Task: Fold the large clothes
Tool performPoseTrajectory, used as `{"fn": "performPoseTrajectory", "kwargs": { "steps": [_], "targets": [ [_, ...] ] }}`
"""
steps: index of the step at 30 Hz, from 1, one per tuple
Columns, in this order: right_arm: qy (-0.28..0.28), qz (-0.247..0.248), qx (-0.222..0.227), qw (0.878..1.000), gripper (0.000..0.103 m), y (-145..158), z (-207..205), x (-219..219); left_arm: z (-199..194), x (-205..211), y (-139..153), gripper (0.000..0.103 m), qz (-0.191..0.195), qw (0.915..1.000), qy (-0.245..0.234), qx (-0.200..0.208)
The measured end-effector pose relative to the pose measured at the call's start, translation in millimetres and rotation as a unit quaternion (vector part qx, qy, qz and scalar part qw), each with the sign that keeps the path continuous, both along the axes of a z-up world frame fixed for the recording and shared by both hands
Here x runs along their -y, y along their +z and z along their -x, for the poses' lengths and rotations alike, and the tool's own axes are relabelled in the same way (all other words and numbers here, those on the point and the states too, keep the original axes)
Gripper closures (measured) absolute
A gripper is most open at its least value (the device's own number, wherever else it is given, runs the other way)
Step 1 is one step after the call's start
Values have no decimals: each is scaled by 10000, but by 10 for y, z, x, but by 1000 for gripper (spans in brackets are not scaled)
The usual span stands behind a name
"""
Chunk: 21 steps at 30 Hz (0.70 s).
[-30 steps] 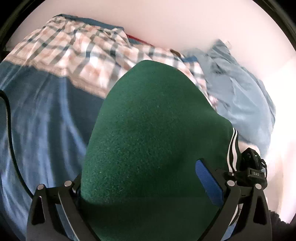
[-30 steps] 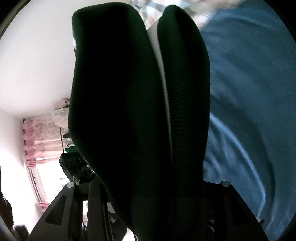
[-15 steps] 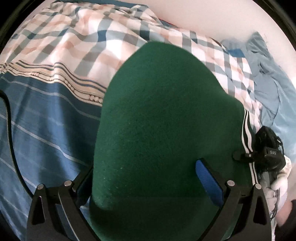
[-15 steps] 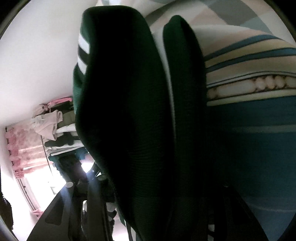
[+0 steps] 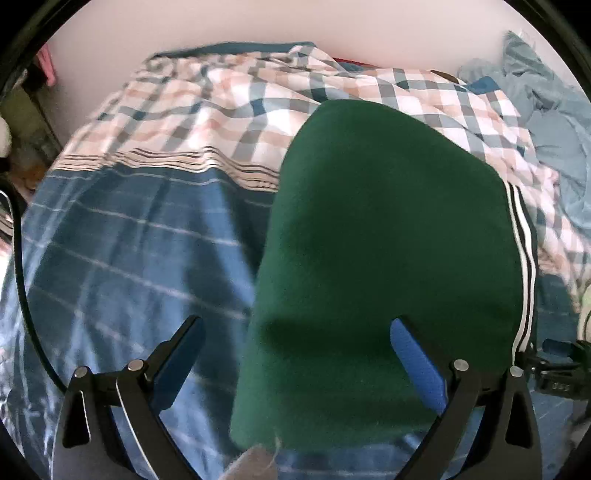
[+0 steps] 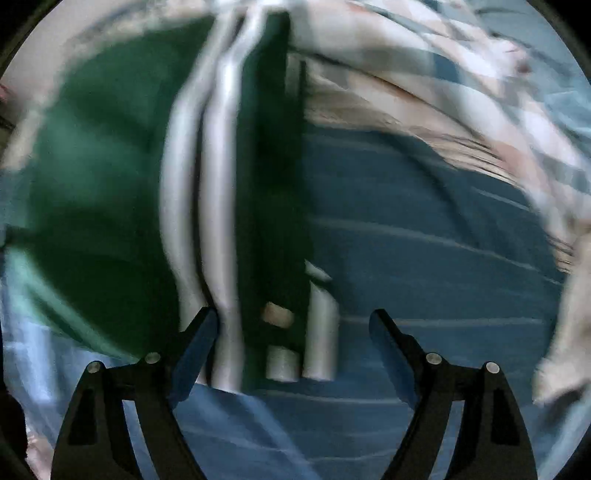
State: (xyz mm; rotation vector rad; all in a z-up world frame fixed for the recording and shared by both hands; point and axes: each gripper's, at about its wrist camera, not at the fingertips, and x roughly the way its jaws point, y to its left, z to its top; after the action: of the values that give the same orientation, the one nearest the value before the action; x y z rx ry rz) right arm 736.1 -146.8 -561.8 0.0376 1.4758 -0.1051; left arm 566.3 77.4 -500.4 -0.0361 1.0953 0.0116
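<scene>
1. left wrist view showed one green garment lying on the blue bedspread, long axis running near to far, two white stripes along its right edge.
2. left gripper stood wide, garment between its fingers, unpinched.
3. right gripper was opening, pads off the cloth.
4. no writing was readable.

Pale wall behind a bed — blue checked cover
</scene>
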Motion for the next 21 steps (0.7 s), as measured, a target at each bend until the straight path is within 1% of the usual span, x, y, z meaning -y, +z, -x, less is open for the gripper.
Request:
{"fn": "performPoseTrajectory", "kwargs": {
  "steps": [2,3,4,5,7,8,9,10,11,12,14,16,18,19,20,21],
  "targets": [
    [-260,86,35,9996,18,-10,32,-12,101,46,1,1,-323,9995,43,-40],
    [-314,143,70,9994,18,30,19,-41,122,77,1,1,-434,9990,26,-78],
    [-367,282,152,9988,16,122,60,-68,178,112,18,1,-619,9980,32,-99],
    [-397,380,218,9982,16,202,64,-109,207,137,39,1,-683,9976,30,-97],
    [-422,547,391,9968,9,416,102,-230,303,182,133,1,-731,9973,18,-86],
    [-407,627,445,9962,9,478,250,-191,364,199,203,1,-742,9972,42,-83],
    [-408,709,561,9951,8,628,308,-265,422,212,271,1,-727,9973,36,-64],
    [-388,723,633,9946,8,794,738,-190,503,223,390,1,-726,9974,22,-33],
    [-397,755,714,9938,7,946,1022,-369,555,240,466,1,-727,9973,26,-32],
    [-437,765,775,9931,7,1122,1253,-368,632,249,582,1,-697,9976,18,-20],
    [-503,723,852,9925,7,1365,1508,-341,807,263,862,1,-680,9977,-9,33],
    [-617,700,980,9908,7,1800,1786,-497,998,269,1180,1,-627,9979,-63,128],
    [-749,695,1121,9884,7,2242,2056,-530,1221,263,1561,1,-626,9976,-93,273],
    [-812,675,1170,9875,7,2527,2184,-641,1326,266,1751,1,-641,9973,-127,329],
    [-846,666,1221,9867,7,2750,2314,-709,1420,269,1886,1,-633,9971,-163,378],
    [-874,687,1299,9853,7,2981,2455,-732,1550,267,2099,1,-640,9966,-194,477]
  ]
}}
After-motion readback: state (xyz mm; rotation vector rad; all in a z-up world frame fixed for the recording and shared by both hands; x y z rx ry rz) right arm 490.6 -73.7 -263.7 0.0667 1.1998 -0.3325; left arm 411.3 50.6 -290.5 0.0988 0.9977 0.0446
